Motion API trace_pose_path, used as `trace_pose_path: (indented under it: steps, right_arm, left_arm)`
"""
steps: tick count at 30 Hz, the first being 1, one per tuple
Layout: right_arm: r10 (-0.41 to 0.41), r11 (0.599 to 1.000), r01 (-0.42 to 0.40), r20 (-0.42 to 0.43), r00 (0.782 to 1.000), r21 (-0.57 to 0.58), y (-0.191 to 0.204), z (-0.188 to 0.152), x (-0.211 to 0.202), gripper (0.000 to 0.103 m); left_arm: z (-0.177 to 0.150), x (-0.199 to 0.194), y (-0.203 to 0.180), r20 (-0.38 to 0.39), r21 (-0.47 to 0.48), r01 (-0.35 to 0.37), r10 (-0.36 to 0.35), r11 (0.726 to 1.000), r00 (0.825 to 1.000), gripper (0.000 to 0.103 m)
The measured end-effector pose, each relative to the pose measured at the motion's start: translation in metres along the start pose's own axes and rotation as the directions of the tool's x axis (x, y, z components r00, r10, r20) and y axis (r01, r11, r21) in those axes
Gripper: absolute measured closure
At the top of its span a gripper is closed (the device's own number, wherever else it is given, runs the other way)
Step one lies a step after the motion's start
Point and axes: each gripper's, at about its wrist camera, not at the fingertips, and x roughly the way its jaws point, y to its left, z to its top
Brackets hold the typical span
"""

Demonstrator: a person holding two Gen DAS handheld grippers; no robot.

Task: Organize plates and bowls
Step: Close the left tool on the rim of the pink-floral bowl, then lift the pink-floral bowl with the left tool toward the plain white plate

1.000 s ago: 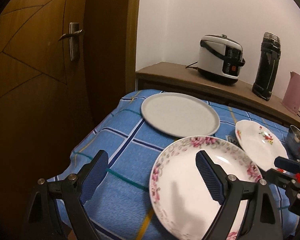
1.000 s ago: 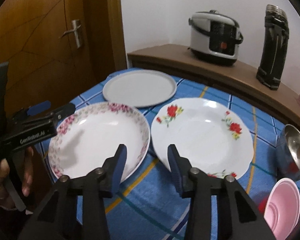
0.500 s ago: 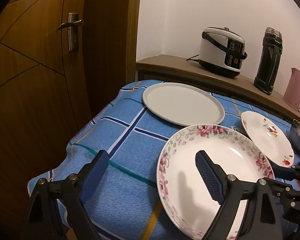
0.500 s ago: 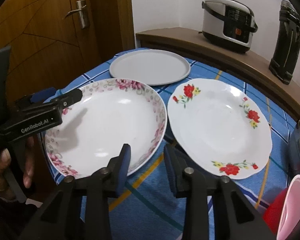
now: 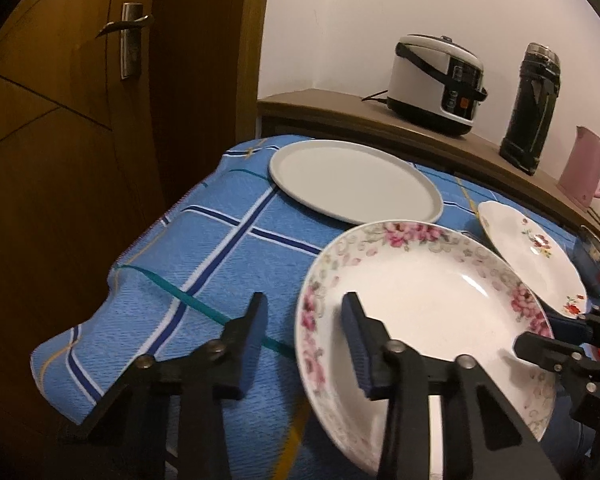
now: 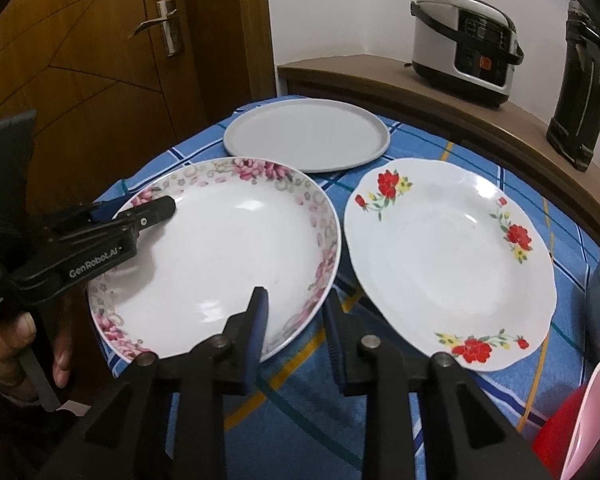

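Pink-flowered plate (image 6: 220, 252): rim between left gripper (image 5: 304, 340) and right gripper (image 6: 294, 320) jaws, both just narrowed, whether pressing cannot be told.

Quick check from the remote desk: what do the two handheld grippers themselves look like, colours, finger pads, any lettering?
Both are matte black plastic with silver pivot bolts and ribbed blue pads on the fingers. The left gripper carries white "GenRobot.AI" lettering on its side, plus smaller white print I cannot read. The right gripper shows no lettering. No cables or sleeves visible.
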Motion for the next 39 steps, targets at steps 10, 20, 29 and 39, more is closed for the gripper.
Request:
trace_pose_path:
  steps: [10, 20, 29, 39]
  right_arm:
    - [0.002, 0.999, -0.001, 0.018, 1.000, -0.038, 0.007, 0.006, 0.006, 0.078]
    - [0.030, 0.999, -0.028, 0.046, 0.999, -0.043, 0.012, 0.016, 0.004, 0.081]
    - [0.023, 1.000, -0.023, 0.082, 0.996, -0.011, 0.007, 0.027, 0.000, 0.081]
    - [-0.004, 1.000, 0.005, 0.151, 0.989, -0.003, -0.002, 0.052, -0.012, 0.082]
  left_arm:
    - [0.000, 0.001, -0.003, 0.013, 0.000, -0.020, 0.020, 1.000, 1.000, 0.072]
    - [0.013, -0.005, 0.008, 0.051, -0.037, -0.041, 0.043, 0.998, 0.998, 0.072]
    - [0.025, -0.003, 0.006, 0.065, -0.038, -0.034, 0.036, 0.999, 0.997, 0.072]
    - [0.055, -0.008, 0.000, 0.129, -0.020, -0.034, 0.036, 0.999, 0.991, 0.072]
